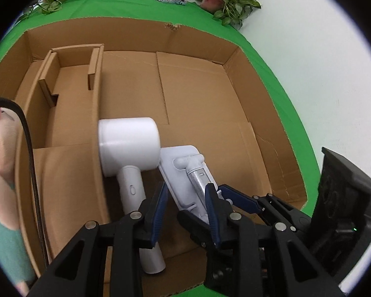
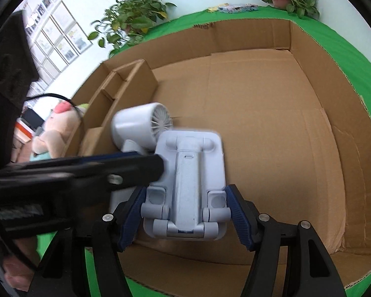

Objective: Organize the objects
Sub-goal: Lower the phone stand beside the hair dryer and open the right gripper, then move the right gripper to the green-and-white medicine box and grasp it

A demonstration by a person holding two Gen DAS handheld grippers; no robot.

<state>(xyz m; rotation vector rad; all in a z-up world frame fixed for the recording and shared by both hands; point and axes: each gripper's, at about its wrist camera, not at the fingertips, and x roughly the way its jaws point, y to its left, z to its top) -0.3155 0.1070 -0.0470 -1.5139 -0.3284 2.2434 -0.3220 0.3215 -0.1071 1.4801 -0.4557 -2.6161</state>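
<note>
From my left wrist: my left tongs (image 1: pixel 185 198) hang open over the box (image 1: pixel 197 37) floor, one pad near the dryer (image 1: pixel 128 146) handle, the other against the stand (image 1: pixel 185 170). If I close here I could nip both and drag them together.

From my right wrist: my right tongs (image 2: pixel 185 212) grip the stand (image 2: pixel 188 185) by its sides, low in the box (image 2: pixel 259 111) and touching the dryer (image 2: pixel 141 123). Letting go askew could tip it or shove the dryer.
</note>
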